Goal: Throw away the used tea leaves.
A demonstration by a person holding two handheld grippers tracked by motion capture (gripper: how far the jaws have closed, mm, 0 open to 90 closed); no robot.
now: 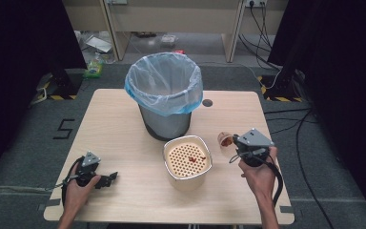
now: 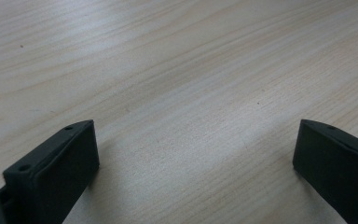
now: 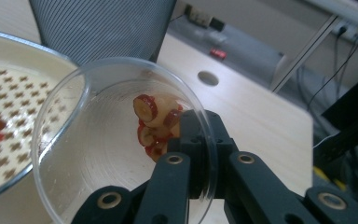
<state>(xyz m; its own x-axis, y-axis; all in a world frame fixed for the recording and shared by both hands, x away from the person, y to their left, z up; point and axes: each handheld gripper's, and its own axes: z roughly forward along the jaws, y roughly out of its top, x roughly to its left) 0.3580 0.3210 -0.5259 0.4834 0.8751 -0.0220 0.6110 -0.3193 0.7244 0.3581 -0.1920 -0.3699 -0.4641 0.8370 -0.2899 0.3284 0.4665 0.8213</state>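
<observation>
My right gripper (image 1: 236, 143) is shut on the rim of a clear plastic cup (image 3: 107, 140), which it holds tilted on its side just right of the cream strainer bowl (image 1: 187, 158). Red-skinned fruit slices (image 3: 154, 125) lie inside the cup (image 1: 225, 140), and a few red pieces (image 1: 192, 158) rest on the bowl's perforated insert (image 3: 9, 126). My left gripper (image 1: 110, 178) lies open on the wooden table (image 2: 182, 79) at the front left, with bare wood between its jaws.
A grey bin (image 1: 166, 98) lined with a blue-tinted bag stands behind the bowl at the table's middle back. A round cable hole (image 1: 207, 102) sits to the bin's right. Beyond the far edge lie floor clutter and cables.
</observation>
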